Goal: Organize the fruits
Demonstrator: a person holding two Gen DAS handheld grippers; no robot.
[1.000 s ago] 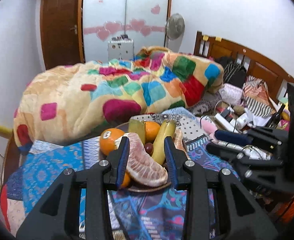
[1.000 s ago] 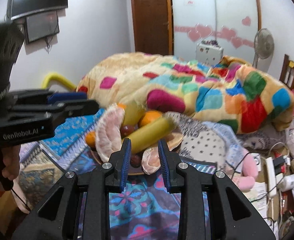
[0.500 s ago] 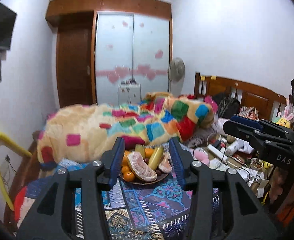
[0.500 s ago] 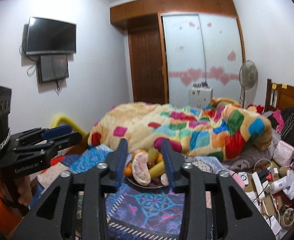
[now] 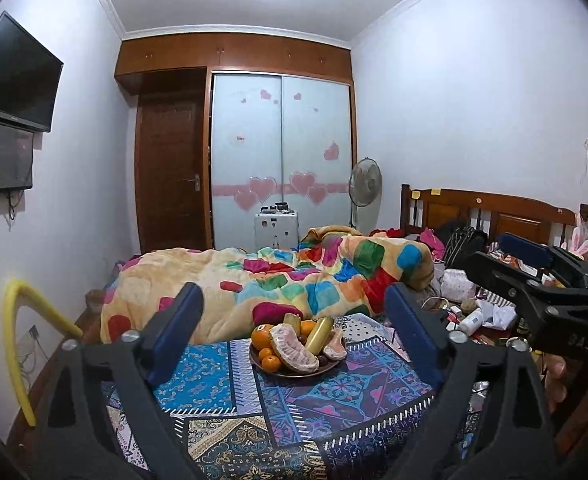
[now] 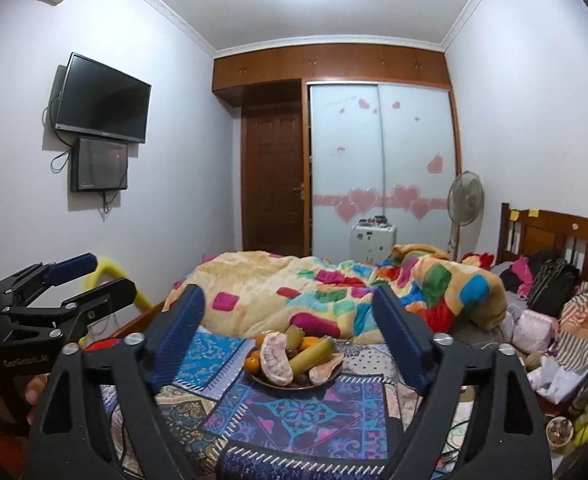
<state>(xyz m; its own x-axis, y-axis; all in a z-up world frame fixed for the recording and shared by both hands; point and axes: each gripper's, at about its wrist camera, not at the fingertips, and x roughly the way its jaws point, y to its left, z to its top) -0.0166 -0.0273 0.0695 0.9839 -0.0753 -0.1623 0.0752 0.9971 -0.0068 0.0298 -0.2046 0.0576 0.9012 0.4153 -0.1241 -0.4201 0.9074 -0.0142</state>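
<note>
A brown plate point(image 5: 290, 373) of fruit sits on a patterned blue cloth point(image 5: 210, 384). It holds oranges point(image 5: 260, 337), peeled pomelo pieces point(image 5: 294, 349), a yellow-green banana point(image 5: 320, 329) and dark grapes. The plate point(image 6: 272, 384) also shows in the right wrist view with pomelo point(image 6: 275, 358) and banana point(image 6: 309, 355). My left gripper point(image 5: 294, 330) is wide open and empty, well back from the plate. My right gripper point(image 6: 288, 330) is wide open and empty, also well back. Each gripper appears at the side of the other's view.
A colourful patchwork blanket point(image 5: 278, 280) lies bunched on the bed behind the plate. Clutter of bags, bottles and cables point(image 5: 466, 312) fills the right side by the wooden headboard point(image 5: 490, 212). A yellow curved bar point(image 5: 14, 340) stands left. A fan point(image 6: 465, 204) stands by the wardrobe.
Both grippers have pulled far back and up from the fruit plate, and both jaws have opened from narrow to wide. The plate now looks small and distant.
</note>
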